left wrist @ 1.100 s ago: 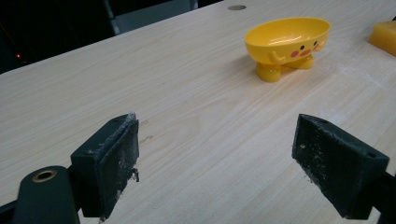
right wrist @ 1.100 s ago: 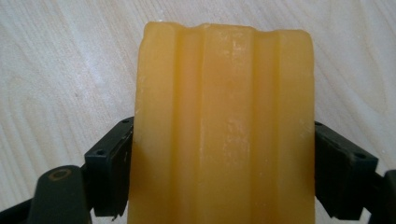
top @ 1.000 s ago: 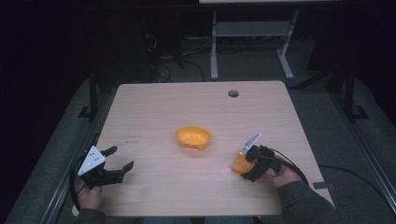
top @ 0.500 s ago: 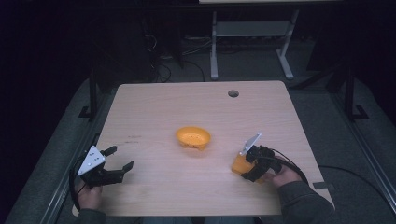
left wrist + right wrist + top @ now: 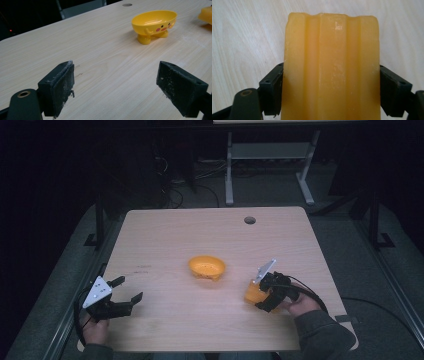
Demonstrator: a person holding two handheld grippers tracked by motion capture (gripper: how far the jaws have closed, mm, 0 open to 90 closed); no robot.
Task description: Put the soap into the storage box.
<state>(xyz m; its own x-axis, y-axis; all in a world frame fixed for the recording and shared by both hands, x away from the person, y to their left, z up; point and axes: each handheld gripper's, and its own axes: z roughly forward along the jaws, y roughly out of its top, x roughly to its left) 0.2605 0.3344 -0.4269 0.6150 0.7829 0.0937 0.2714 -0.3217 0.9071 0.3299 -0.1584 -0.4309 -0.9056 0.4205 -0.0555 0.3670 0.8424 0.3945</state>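
A wooden table sits in a dark room. A little yellow bowl stands near the middle of it. In the left gripper view the bowl has small feet, little arms and a face with pink cheeks. It stands upright.

The left gripper is near the left front corner of the table, held by a hand at the table's edge. Its jaws are wide apart with nothing between them. In the left gripper view there is bare wood between the two black jaws, and the bowl is farther off, up and to the right. The left gripper points toward the bowl but is well apart from it.

The right gripper is near the right front part of the table, held by the other hand. Its jaws are clamped on an orange block. In the right gripper view the block is smooth and waxy, with long grooves running along it. One black jaw presses on each side of the block. The block is to the right of the bowl and not touching it. I cannot tell if the block rests on the table or is lifted a little.

A round hole is in the table near the far edge. Behind the table stands a grey metal frame on the floor.
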